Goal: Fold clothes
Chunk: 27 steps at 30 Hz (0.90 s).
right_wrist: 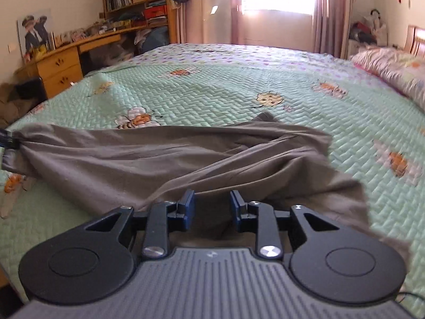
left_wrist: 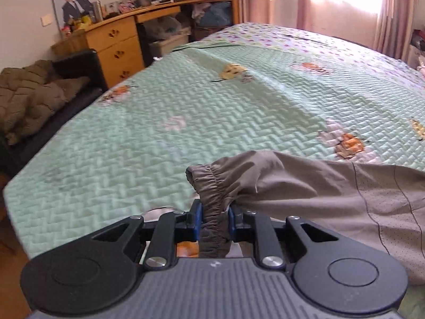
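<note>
Your left gripper (left_wrist: 215, 220) has its jaws clamped on the gathered elastic waistband (left_wrist: 212, 199) of the grey trousers (right_wrist: 164, 156), the bunched band pinched between the two blue pads and hanging down behind them. From there the fabric runs off to the right across the green quilted bedspread (left_wrist: 159, 122).

Your right gripper (right_wrist: 212, 210) sits low over the other part of the garment. Its jaws stand apart at a moderate gap; grey cloth lies beneath and between them, but the pads (right_wrist: 189, 207) press on nothing that you can see.

In the right wrist view the trousers stretch in a long, creased band across the near side of the bed, from the left edge of the picture, where the left gripper's dark tip pinches them, to a loose, blurred edge at the right. A pillow (right_wrist: 393, 69) lies at the far right, and a wooden desk (right_wrist: 61, 66) stands beyond the bed on the left.
</note>
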Motion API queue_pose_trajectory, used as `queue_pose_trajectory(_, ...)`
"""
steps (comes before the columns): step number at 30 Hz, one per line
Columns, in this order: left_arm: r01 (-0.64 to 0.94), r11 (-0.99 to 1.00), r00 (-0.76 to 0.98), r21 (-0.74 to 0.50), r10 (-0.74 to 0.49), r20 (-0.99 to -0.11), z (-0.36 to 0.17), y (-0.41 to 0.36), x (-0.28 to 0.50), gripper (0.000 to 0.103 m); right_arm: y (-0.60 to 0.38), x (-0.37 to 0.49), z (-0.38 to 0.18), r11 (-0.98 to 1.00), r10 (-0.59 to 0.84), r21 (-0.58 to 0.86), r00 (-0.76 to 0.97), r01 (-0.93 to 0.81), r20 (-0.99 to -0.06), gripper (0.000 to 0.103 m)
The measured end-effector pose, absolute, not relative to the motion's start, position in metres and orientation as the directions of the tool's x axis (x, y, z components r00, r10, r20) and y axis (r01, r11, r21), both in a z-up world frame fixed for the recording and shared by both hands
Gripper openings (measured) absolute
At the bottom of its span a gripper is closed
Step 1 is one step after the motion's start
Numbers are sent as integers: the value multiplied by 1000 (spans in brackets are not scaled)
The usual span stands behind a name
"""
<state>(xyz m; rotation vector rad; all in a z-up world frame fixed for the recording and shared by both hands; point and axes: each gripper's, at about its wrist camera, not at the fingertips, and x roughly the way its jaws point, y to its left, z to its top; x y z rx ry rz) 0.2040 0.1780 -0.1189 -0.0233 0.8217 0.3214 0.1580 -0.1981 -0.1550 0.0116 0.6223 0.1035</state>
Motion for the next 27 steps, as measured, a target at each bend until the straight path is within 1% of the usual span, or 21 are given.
queue_pose_trajectory(2,-300,946,627,124,294,-722,-120,185,197,21,-211,158,-150,998,56,26,820,-50,-570,40)
queue_pose_trajectory(4,-305,941,619,146,313,-721,-122,189,193,21,-227,162,-149,1000,-6,-5,822,5,-569,63)
queue_pose_trajectory(6,-306,941,610,148,313,-728,-126,190,191,21,-242,169,-155,997,-71,-56,810,47,-582,72)
queue_pose_trajectory(8,-310,938,599,154,318,-735,-130,189,191,21,-253,182,-167,998,-62,-58,781,33,-622,72)
queue_pose_trajectory(11,-314,935,589,166,329,-738,-134,189,193,21,-260,203,-188,999,-11,15,731,29,-683,72)
queue_pose_trajectory(12,-314,934,588,169,331,-738,-135,188,194,21,-260,211,-194,999,10,43,717,28,-697,65)
queue_pose_trajectory(13,-314,934,586,171,333,-739,-135,189,194,21,-255,217,-199,998,33,67,712,21,-701,44)
queue_pose_trajectory(14,-315,933,584,173,335,-739,-136,189,194,21,-247,222,-201,997,42,79,713,19,-700,33)
queue_pose_trajectory(15,-319,931,584,176,339,-738,-136,190,193,21,-239,227,-202,997,38,75,717,21,-696,20)
queue_pose_trajectory(16,-323,929,584,180,345,-735,-135,192,193,21,-230,232,-200,998,34,66,725,16,-688,15)
queue_pose_trajectory(20,-347,919,591,189,371,-716,-132,202,191,21,-196,246,-183,993,113,96,775,-67,-622,11)
queue_pose_trajectory(22,-355,914,591,194,381,-711,-132,207,189,22,-174,245,-164,981,192,96,806,-167,-560,7)
queue_pose_trajectory(24,-361,911,581,200,387,-716,-134,210,189,22,-152,238,-143,951,301,90,817,-296,-491,7)
queue_pose_trajectory(25,-363,910,574,202,389,-720,-135,211,189,22,-140,235,-134,932,344,72,808,-355,-479,7)
queue_pose_trajectory(27,-369,906,560,205,393,-729,-137,213,188,24,-118,233,-125,895,377,4,753,-445,-539,8)
